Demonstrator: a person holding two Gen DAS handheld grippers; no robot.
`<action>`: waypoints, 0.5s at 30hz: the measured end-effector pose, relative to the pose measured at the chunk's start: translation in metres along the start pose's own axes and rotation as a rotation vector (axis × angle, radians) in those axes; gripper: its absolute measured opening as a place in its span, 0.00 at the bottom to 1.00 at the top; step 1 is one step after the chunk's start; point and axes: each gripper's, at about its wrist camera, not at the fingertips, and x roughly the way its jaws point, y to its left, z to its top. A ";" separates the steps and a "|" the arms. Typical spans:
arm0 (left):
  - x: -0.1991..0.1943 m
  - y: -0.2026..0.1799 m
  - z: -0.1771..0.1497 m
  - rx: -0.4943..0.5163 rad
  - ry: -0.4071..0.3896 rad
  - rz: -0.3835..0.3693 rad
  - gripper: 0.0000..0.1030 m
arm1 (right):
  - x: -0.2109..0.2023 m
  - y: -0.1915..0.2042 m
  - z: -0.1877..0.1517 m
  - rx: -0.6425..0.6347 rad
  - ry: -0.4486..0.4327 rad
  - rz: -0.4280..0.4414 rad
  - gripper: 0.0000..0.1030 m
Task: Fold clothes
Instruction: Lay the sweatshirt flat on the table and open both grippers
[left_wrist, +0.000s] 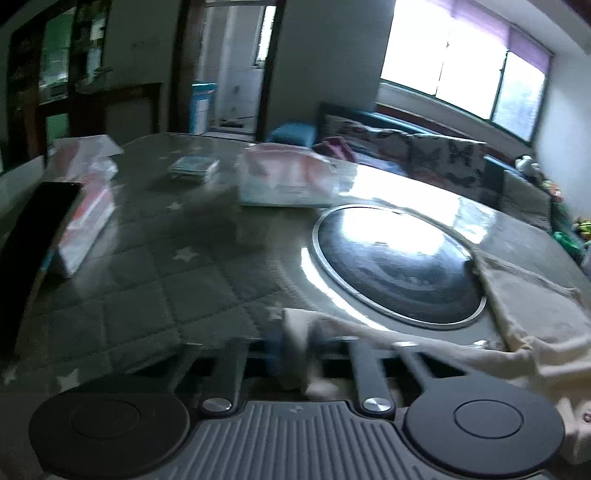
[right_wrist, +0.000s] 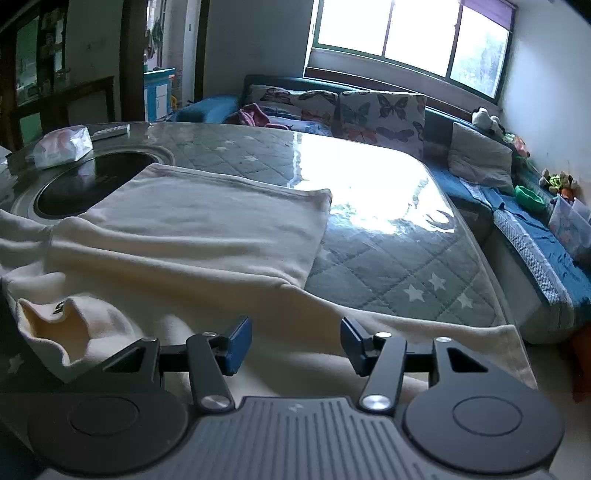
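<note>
Cream garment (right_wrist: 192, 229) lies spread over the near half of the table (right_wrist: 399, 266), its body flat toward the table's middle and its near hem hanging over the near edge. Far left corner of the garment overlaps the rim of the dark round inset (right_wrist: 85, 184) set in the tabletop. Table surface is a grey quilted cover with white stars under a glossy sheet that reflects the window. Left gripper (left_wrist: 295, 350) is clenched on a bunched fold of the cream cloth at the near edge; the cloth runs from its jaws to the right, across the near rim of the inset. Left-wrist view is blurred, so the exact part of the garment gripped cannot be told. Right gripper (right_wrist: 295, 343) stands released, jaws apart, above the garment's near portion; whether the blue pads (right_wrist: 236, 343) touch the cloth cannot be told. A loose sleeve or cuff (right_wrist: 62, 332) lies rumpled just beside its left finger. Tissue pack (right_wrist: 61, 147) rests at the far left of the table, beyond the inset. A second pack (left_wrist: 85, 218) and a small flat box (left_wrist: 194, 168) sit near the table's left and far edges.
</note>
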 end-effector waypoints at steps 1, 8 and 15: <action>-0.006 -0.001 0.000 0.002 -0.032 -0.028 0.06 | 0.000 0.000 0.000 0.002 -0.001 -0.001 0.53; -0.036 -0.001 0.004 0.074 -0.179 -0.028 0.36 | 0.002 -0.002 -0.001 0.000 0.006 0.003 0.53; -0.023 0.015 0.000 0.000 -0.068 0.007 0.41 | 0.003 0.003 -0.001 -0.013 0.012 0.020 0.53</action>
